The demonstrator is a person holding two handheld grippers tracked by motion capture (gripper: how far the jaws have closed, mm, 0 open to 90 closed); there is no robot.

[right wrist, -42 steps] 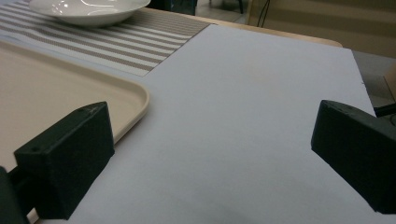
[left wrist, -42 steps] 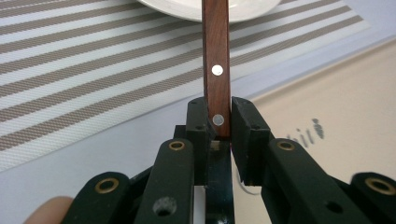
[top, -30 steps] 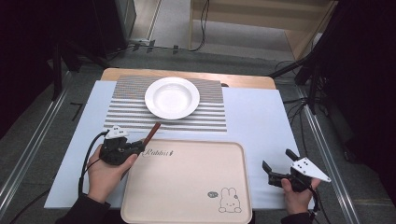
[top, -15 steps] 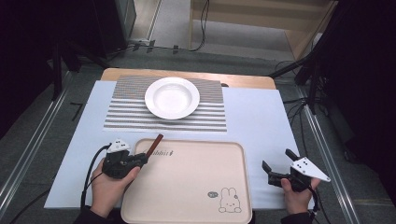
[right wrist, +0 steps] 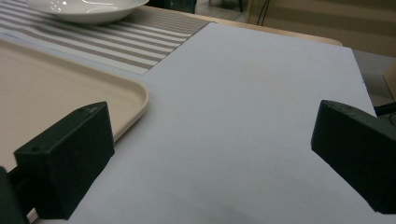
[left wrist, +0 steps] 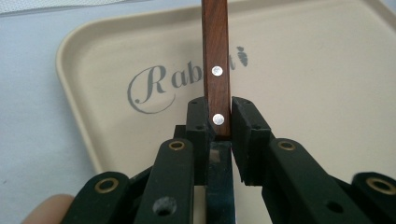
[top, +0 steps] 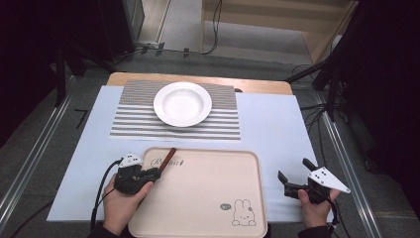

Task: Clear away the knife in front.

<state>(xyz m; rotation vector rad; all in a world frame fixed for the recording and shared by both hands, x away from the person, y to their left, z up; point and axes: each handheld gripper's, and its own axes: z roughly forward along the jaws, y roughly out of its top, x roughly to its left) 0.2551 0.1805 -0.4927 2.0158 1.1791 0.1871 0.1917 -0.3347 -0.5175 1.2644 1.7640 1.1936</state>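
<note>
The left claw (top: 157, 172) is closed on a thin utensil with a dark brown wooden handle (top: 170, 157). In the left gripper view the handle (left wrist: 216, 70) stands between the two black jaws, and both pads press on its sides near the lower of its two silver rivets. The handle reaches forward over the near left corner of the beige plastic tray with rounded corners (top: 208, 198). Which end of the utensil is inside the claw, the pictures do not show.

The tray lies on the pale blue sheet (top: 277, 124) that covers the worktop, close to the person. A grey word in script is printed at its left corner and a small rabbit drawing (top: 241, 214) at its near right corner. Nothing lies flat in the tray; the handle is over its edge, and if it touches the tray cannot be told.

Behind the tray a round white ceramic deep plate (top: 183, 103) stands on a grey and white striped placemat (top: 133, 124). The plate holds nothing.

The right claw (top: 296, 177) is wide, with nothing between its jaws. It rests low over the blue sheet, just beside the right edge of the tray (right wrist: 126, 95).
</note>
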